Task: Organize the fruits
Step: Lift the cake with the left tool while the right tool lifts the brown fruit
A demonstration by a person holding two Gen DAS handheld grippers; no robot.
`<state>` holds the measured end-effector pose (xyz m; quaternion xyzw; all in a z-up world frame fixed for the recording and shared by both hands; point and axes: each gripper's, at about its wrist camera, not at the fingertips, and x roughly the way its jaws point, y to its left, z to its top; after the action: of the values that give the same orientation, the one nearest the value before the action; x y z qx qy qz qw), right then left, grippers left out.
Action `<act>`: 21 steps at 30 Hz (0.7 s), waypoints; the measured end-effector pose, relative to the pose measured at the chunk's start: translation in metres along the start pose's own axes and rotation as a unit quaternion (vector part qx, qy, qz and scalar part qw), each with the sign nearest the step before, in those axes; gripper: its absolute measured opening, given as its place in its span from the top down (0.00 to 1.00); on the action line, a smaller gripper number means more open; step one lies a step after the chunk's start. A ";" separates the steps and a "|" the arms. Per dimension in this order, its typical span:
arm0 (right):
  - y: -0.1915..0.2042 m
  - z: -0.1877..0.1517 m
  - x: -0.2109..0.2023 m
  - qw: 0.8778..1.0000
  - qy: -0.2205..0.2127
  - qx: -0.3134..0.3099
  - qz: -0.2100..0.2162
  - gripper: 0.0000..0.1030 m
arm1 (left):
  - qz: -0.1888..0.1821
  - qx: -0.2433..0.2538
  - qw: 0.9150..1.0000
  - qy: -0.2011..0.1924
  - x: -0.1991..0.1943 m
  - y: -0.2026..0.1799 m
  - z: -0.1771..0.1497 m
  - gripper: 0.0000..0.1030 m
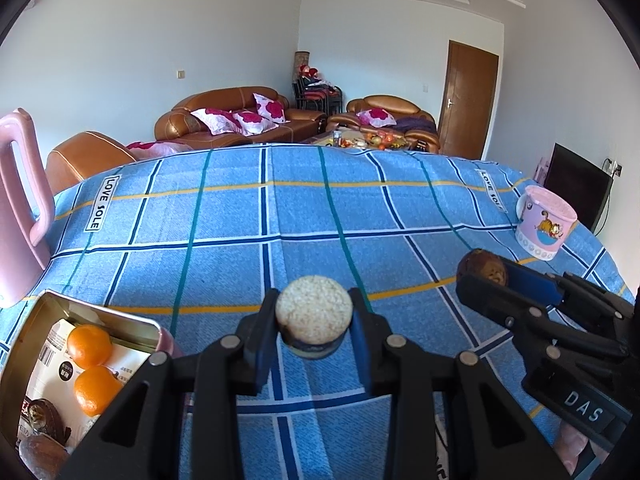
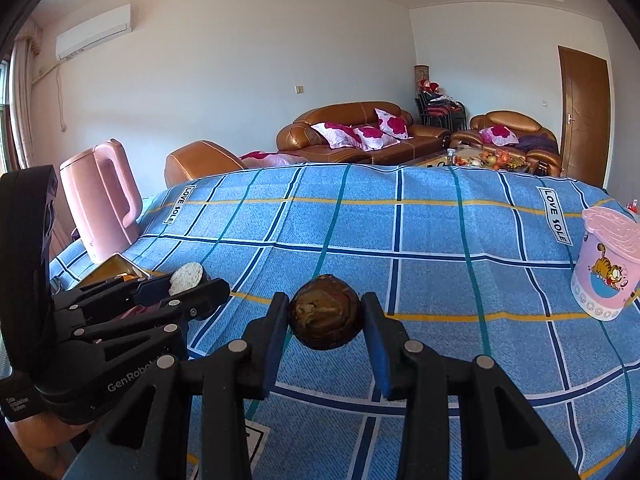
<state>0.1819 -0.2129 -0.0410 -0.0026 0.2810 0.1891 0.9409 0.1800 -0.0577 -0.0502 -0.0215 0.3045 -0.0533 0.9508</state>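
My left gripper is shut on a pale round sesame-topped cake and holds it above the blue checked tablecloth. My right gripper is shut on a dark brown round fruit, also above the cloth. In the left wrist view the right gripper shows at the right with the brown fruit. In the right wrist view the left gripper shows at the left with the cake. An open metal tin at lower left holds two oranges and brown items.
A pink kettle stands at the table's left by the tin. A pink lidded cup with a cartoon cat stands at the right edge. Brown sofas and a door lie beyond the table.
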 end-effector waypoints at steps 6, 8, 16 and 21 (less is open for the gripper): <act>0.001 -0.001 -0.003 1.000 -0.009 -0.002 0.000 0.62 | 0.001 -0.005 1.000 -0.010 -0.005 0.001 -0.001 0.66; 0.001 -0.002 -0.006 1.000 -0.013 -0.002 -0.001 0.62 | 0.002 -0.007 1.000 -0.013 -0.006 0.002 -0.002 0.66; 0.002 -0.002 -0.011 1.000 -0.027 -0.005 -0.002 0.62 | 0.005 -0.012 1.000 -0.026 -0.012 0.004 -0.002 0.66; 0.002 -0.003 -0.015 0.999 -0.038 -0.006 -0.002 0.62 | 0.010 -0.009 0.999 -0.038 -0.016 0.002 -0.003 0.66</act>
<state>0.1679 -0.2168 -0.0351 -0.0015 0.2440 0.1890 0.9512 0.1661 -0.0538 -0.0435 -0.0293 0.2688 -0.0404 0.9619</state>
